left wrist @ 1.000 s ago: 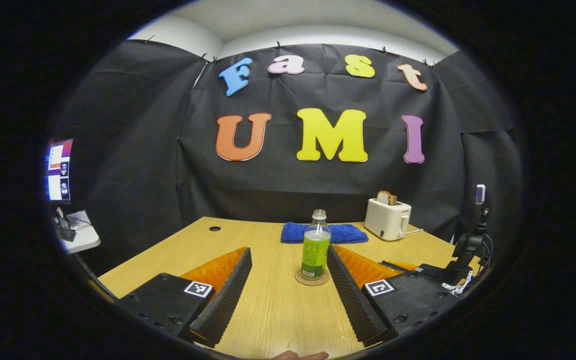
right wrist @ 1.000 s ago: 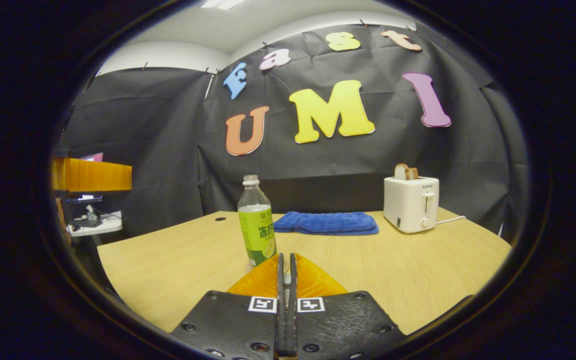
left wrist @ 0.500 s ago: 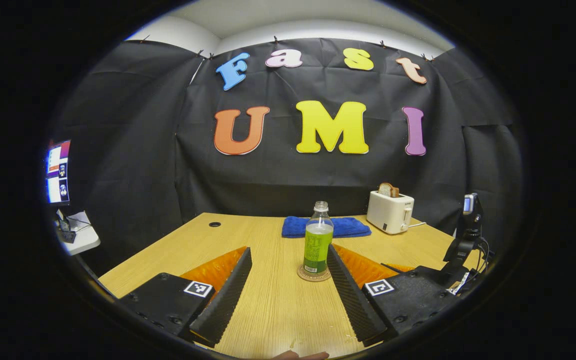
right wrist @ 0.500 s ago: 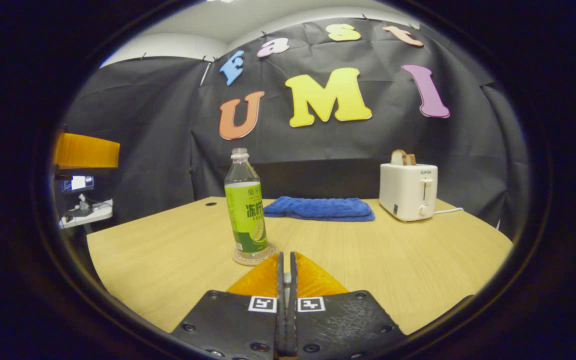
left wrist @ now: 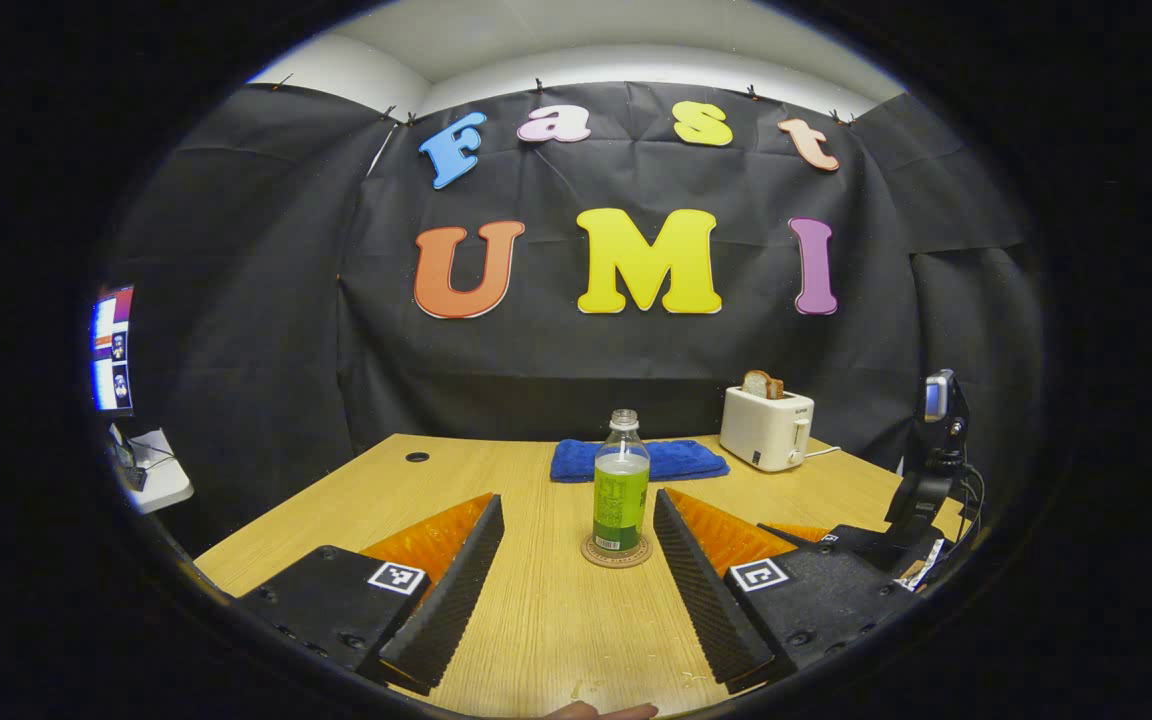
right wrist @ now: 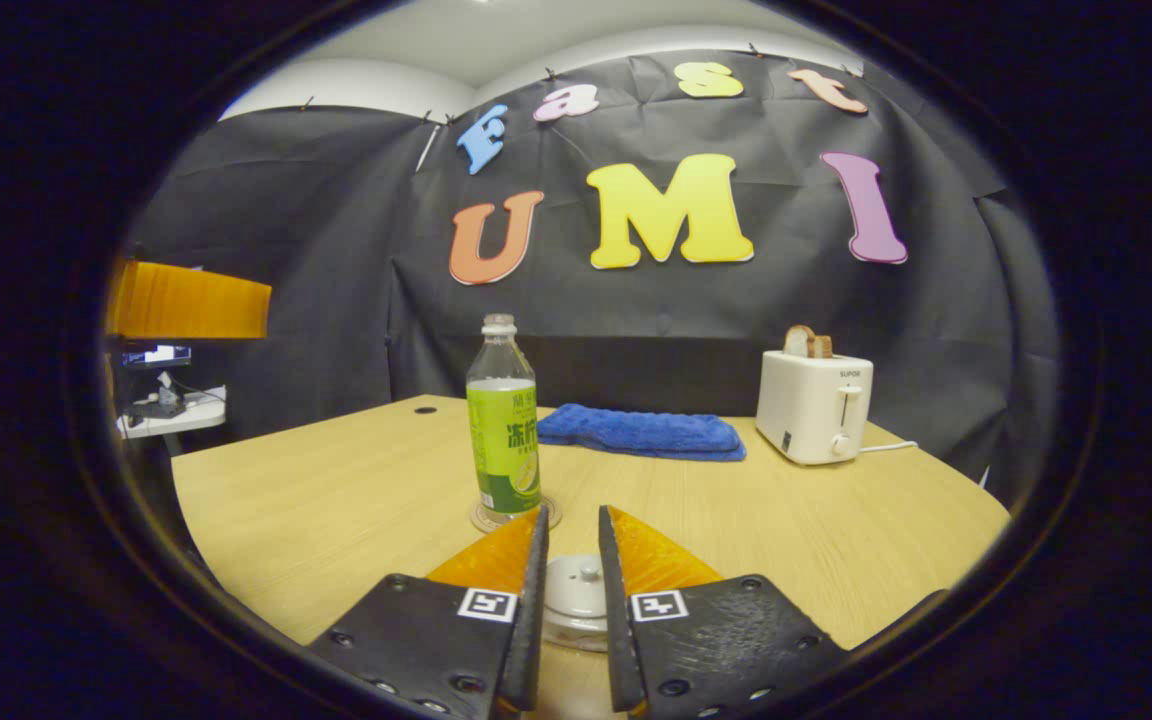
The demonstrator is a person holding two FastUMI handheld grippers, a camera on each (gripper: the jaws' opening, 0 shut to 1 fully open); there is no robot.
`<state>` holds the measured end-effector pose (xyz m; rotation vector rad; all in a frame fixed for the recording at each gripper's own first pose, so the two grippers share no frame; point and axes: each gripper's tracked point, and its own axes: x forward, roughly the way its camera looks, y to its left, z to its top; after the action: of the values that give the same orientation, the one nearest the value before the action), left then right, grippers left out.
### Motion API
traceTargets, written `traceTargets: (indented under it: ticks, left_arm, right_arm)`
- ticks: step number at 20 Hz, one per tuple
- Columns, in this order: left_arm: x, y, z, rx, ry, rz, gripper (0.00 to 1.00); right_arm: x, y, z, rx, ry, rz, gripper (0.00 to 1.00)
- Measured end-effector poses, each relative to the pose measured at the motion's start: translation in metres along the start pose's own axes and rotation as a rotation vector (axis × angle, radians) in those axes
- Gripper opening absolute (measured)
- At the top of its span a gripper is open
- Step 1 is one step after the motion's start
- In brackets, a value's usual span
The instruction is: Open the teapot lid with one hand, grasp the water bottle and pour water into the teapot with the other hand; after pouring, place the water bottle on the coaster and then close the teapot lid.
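Note:
A clear water bottle [left wrist: 621, 487] with a green label stands upright on a round coaster [left wrist: 616, 553] in the middle of the wooden table. In the left gripper view my left gripper [left wrist: 577, 498] is open, with the bottle a little beyond its fingertips and nothing between them. In the right gripper view the bottle [right wrist: 503, 440] and coaster [right wrist: 481, 517] sit just left of the fingertips. My right gripper [right wrist: 572, 512] stands open by a narrow gap. The white teapot lid [right wrist: 576, 595] with its small knob lies below that gap, apart from both fingers. The pot under it is mostly hidden.
At the back of the table [right wrist: 836, 540] lie a folded blue towel [right wrist: 641, 432] and a white toaster [right wrist: 814, 406] holding bread. The other gripper's body [left wrist: 921, 500] shows at the right in the left gripper view. Small water drops [left wrist: 636, 668] dot the near edge.
My right gripper's fingers were shut and have parted, letting go, and the white lid now shows beneath them. The left gripper has drawn back slightly from the bottle.

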<state>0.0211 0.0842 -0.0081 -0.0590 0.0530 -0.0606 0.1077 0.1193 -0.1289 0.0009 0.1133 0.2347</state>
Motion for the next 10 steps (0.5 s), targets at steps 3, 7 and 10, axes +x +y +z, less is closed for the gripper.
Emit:
traceTargets:
  ticks: [3,7,10]
  left_arm:
    - [-0.004,-0.005,0.006,-0.002,-0.014,-0.011,0.94]
    - [-0.005,-0.018,0.012,-0.022,-0.054,-0.031,0.95]
    - [-0.010,-0.024,0.012,-0.007,-0.057,-0.024,0.94]
  right_arm:
    - [-0.016,0.004,0.025,0.027,-0.044,0.005,0.44]
    - [-0.046,0.007,0.064,0.016,-0.102,0.025,0.86]
    - [-0.068,-0.010,0.094,-0.013,-0.132,-0.026,0.96]
